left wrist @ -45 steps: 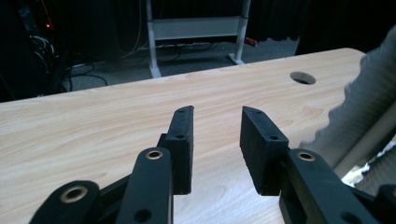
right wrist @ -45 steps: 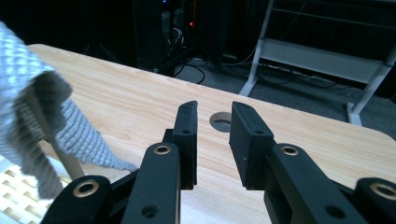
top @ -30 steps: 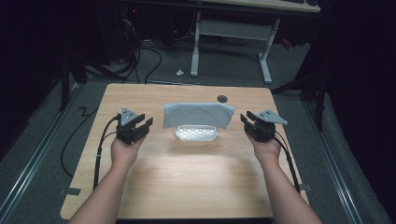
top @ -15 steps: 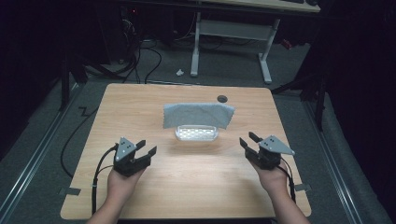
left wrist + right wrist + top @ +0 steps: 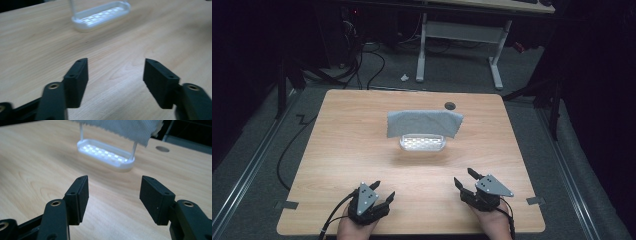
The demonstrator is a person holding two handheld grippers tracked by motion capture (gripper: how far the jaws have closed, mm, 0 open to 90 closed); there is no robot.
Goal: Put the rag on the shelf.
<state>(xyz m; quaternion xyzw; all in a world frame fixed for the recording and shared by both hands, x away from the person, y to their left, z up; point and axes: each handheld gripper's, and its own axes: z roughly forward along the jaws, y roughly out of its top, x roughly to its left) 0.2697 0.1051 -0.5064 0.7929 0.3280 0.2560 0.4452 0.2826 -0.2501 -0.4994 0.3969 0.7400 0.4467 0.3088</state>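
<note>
Both claws sit near the front edge of the light wooden table [image 5: 362, 125]: the left black two-jaw gripper [image 5: 379, 196] and the right black two-jaw gripper [image 5: 464, 180], jaws apart after just opening, nothing between them. Well ahead, mid-table, stands the white plastic rack with a slotted base [image 5: 422, 143], a grey cloth [image 5: 424, 122] draped over its uprights (covering the top half). Bare wood lies between grippers and rack. A dark round hole [image 5: 450, 105] sits behind. No readable writing anywhere.
</note>
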